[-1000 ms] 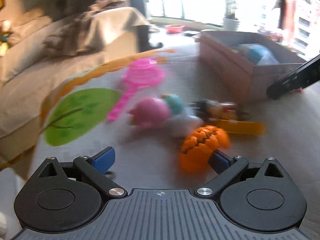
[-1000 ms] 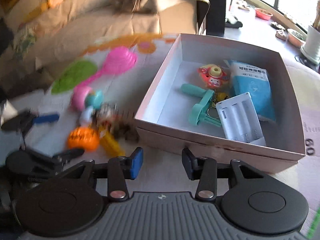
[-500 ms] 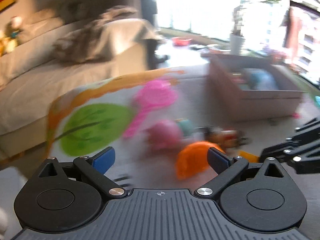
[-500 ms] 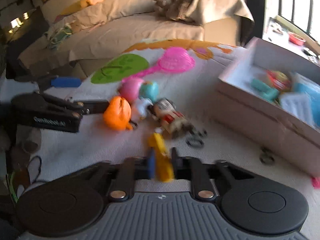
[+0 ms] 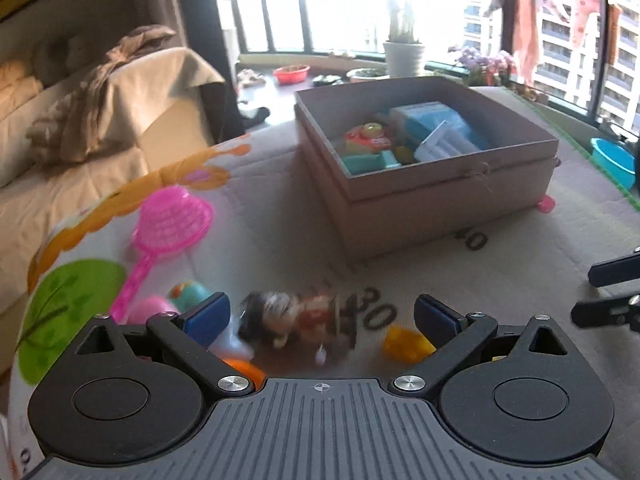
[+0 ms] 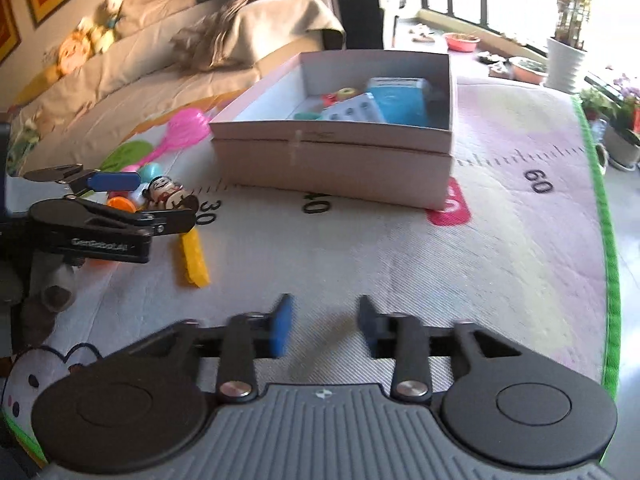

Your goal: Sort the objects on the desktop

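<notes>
Yellow clip (image 6: 194,258) flat on mat (image 6: 400,248), long axis toward camera.

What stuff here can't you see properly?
- Orange toy, left wrist view: mostly hidden behind the left gripper.
- Doll figure, left wrist view: blurred, face unreadable.
- Box contents, right wrist view: partly hidden by its near wall.
- Right gripper fingers: blurred.
</notes>
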Motion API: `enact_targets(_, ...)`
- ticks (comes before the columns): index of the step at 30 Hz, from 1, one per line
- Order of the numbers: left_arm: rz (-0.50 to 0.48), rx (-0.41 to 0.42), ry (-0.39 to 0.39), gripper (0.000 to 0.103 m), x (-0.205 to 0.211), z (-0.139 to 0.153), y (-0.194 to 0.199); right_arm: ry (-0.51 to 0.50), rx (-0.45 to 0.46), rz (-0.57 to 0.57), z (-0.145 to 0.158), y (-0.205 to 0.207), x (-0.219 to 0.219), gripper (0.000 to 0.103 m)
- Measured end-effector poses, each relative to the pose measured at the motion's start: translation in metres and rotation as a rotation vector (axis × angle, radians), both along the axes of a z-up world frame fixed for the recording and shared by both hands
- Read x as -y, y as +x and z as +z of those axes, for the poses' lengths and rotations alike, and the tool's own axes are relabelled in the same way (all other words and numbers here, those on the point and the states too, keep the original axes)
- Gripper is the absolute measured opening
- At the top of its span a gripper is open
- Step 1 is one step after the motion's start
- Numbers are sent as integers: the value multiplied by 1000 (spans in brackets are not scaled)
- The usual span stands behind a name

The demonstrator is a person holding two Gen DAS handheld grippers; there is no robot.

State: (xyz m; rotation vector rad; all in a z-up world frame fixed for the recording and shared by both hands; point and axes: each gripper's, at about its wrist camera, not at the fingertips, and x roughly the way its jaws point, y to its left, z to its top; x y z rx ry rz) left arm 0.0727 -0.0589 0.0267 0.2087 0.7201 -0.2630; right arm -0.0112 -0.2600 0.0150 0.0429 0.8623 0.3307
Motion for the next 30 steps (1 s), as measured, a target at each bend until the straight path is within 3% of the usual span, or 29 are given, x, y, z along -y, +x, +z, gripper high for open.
enact_targets(4,-162,-7,-16,101,7,-6,-11,39,21,-38,-2,1,7,63)
enact_targets(7,-302,-4,-20,101,12,-7,-34,41,32,-50,-3,3,7,65)
enact_targets(9,-341,-16,-43,101,8,-5,-47,20,48,-43,-2,1,3,65)
enact_targets(13,-250,-26,-13,101,-6,-9,-57,14,90,26,7,-4,-11,65)
enact_targets(20,-39,-32,68,101,-39,-10,-40,70,85,126,9,9,-46,65)
enact_targets(23,-36,-23,74,101,-42,-5,-38,56,71,151,1,11,-63,65)
enact_targets(26,-81,-19,33,101,-37,2,-42,-67,119,149,-5,6,-69,65)
enact_targets(30,-120,15,-7,101,-20,7,-45,-155,145,69,-4,2,-41,65)
